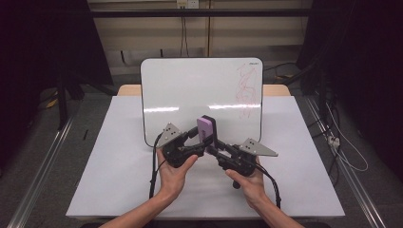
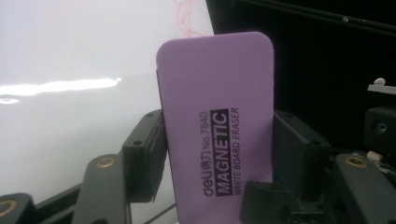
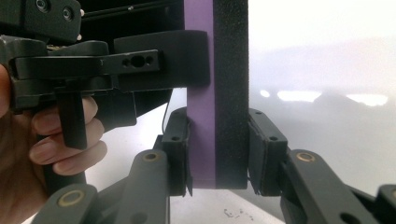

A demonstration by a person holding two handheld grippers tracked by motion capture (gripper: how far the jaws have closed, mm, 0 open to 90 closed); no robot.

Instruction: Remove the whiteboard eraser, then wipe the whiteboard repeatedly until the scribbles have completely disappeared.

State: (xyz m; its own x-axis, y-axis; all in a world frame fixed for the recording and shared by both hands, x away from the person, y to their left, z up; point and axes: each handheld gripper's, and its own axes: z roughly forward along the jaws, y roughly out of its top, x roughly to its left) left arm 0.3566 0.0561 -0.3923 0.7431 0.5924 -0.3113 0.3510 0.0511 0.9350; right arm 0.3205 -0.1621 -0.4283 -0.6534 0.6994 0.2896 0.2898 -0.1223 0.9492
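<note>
Above the white-covered table [image 1: 119,180], seen from the high view, two hands bring their black two-jaw grippers together on a purple-faced rectangular whiteboard eraser with a black felt back [image 1: 207,129], held upright just in front of a propped white dry-erase board [image 1: 190,90]. Both grippers are clamped on the eraser: the left gripper [image 1: 194,137] takes it from the left, the right gripper [image 1: 219,148] from the right. From the left gripper view, the eraser's [image 2: 215,126] flat purple face shows, with printing that reads "deli No.7840 MAGNETIC WHITE BOARD ERASER", and jaws pressing both long edges. Turned edge-on in the right gripper view, the eraser [image 3: 217,93] shows a purple layer beside a black felt layer, jaws closed across that thickness, with the left gripper [image 3: 154,65] gripping higher up. Red scribbles [image 1: 247,88] mark the board's right part; the rest is clean. Bare tabletop lies open on both sides of the hands.
</note>
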